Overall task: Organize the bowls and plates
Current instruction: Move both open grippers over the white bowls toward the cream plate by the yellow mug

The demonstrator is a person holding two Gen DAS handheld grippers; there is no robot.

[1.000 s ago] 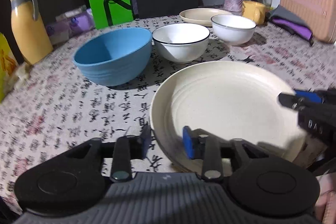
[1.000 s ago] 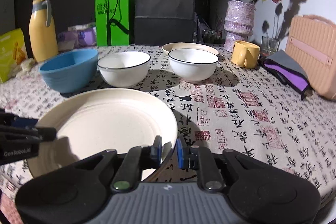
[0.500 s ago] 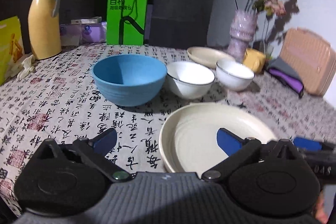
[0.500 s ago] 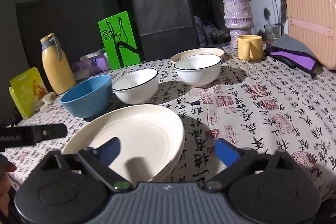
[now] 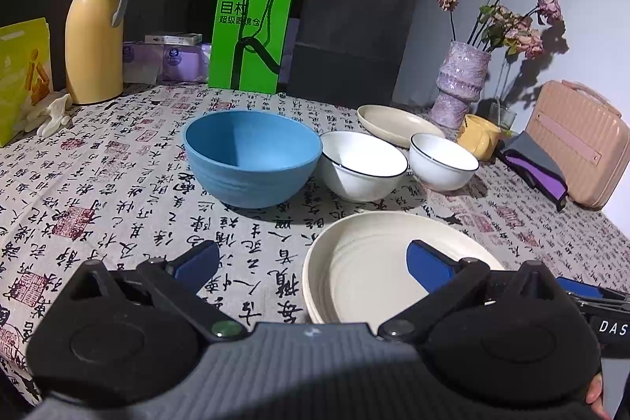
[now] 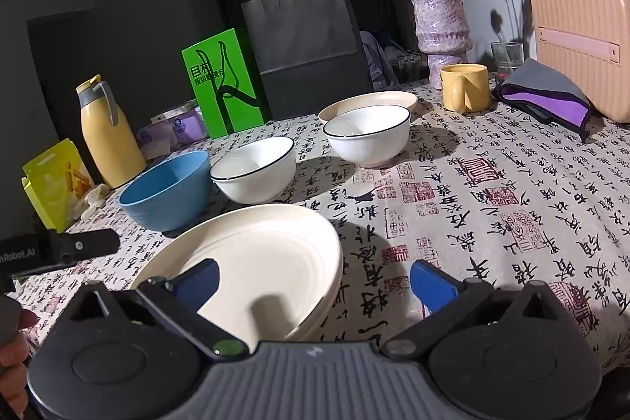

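Straddling cream plate (image 5: 366,262) rim: left gripper (image 5: 313,260), right gripper (image 6: 315,280), jaws spread wide, gripping nothing; blue bowl (image 5: 252,160) behind plate.

The green paper bag (image 5: 249,36) at the back of the table carries 2 lines of white Chinese characters: the big line reads "目村", and the smaller line under it seems to read "超级眼镜仓", partly crossed by the black cord handle. The tablecloth (image 5: 118,184) is printed all over with black Chinese calligraphy and red seal stamps, too cursive to read. On the right gripper (image 5: 608,327), in the left wrist view, the white letters "DAS" show, cut by the edge. On the left gripper (image 6: 23,254), in the right wrist view, "nRobot.AI" can be read.
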